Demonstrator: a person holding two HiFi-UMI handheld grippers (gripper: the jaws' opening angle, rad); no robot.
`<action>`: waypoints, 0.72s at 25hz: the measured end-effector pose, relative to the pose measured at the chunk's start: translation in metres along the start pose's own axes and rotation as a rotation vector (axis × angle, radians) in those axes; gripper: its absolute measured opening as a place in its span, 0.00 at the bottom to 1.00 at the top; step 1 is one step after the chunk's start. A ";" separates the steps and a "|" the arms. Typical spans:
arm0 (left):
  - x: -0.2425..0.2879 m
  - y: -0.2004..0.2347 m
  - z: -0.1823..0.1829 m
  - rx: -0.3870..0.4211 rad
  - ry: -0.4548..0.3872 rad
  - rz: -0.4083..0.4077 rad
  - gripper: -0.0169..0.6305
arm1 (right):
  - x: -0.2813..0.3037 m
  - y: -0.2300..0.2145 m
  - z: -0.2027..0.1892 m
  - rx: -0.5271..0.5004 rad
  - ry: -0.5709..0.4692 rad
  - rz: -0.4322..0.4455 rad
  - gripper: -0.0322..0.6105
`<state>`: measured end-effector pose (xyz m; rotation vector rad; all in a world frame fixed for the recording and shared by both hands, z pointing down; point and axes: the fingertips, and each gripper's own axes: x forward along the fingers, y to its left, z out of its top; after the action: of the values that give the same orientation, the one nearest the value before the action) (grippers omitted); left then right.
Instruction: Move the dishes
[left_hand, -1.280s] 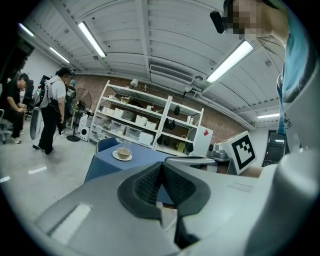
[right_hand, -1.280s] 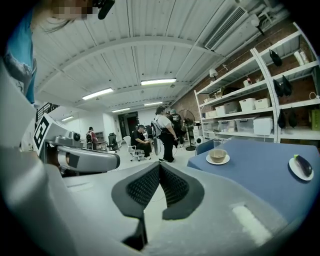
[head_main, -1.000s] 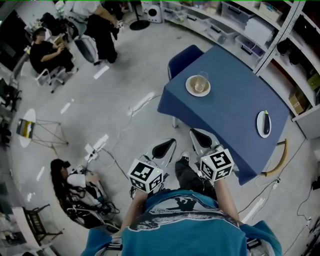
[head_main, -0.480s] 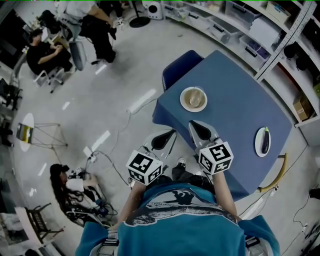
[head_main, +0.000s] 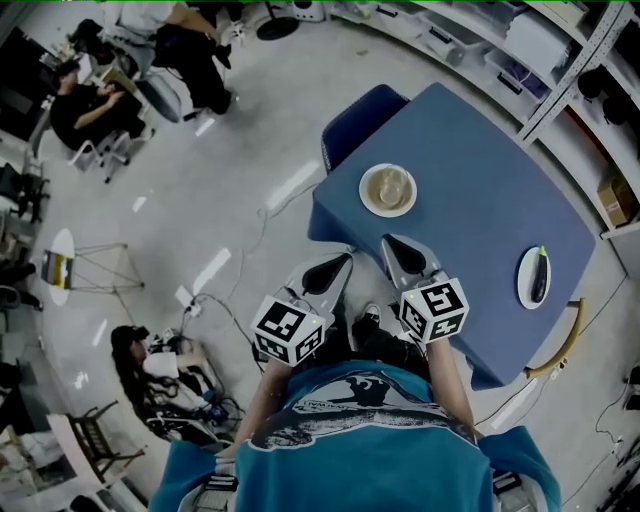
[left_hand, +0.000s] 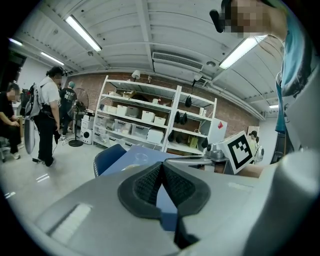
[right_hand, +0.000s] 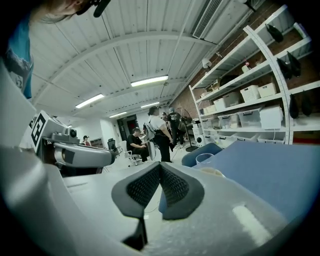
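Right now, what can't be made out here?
Near plate: head view, contents too small; right gripper view, the right gripper itself covers it below the glass.
Far plate: head view, dark thing on it too small to name.
Table near edge: head view, partly under the right gripper.

- surface (head_main: 480, 150): ahead of the person, with shelving (head_main: 500, 45) behind it.
- plate (head_main: 388, 190): on the surface, near its left corner; a glass (head_main: 392, 183) stands on it.
- second plate (head_main: 533, 277): at the surface's right edge, well apart from the first, bearing what may be an eggplant (head_main: 540, 276).
- chair (head_main: 358, 120): against the surface's far left side.
- left gripper (head_main: 335, 268): over the floor, just before the surface's near edge.
- right gripper (head_main: 398, 252): beside it, near the plate.
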<state>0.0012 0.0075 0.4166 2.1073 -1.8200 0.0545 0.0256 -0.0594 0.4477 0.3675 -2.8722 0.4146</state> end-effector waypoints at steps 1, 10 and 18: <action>0.002 0.002 -0.001 -0.001 0.006 -0.003 0.05 | 0.001 -0.003 -0.001 0.003 0.003 -0.009 0.05; 0.029 0.037 0.011 0.017 0.034 -0.066 0.05 | 0.025 -0.043 -0.007 0.056 0.016 -0.135 0.10; 0.072 0.087 0.043 0.065 0.057 -0.170 0.05 | 0.075 -0.094 -0.022 0.072 0.125 -0.299 0.44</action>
<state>-0.0792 -0.0831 0.4162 2.2728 -1.6208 0.1312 -0.0161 -0.1559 0.5103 0.7427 -2.6293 0.4678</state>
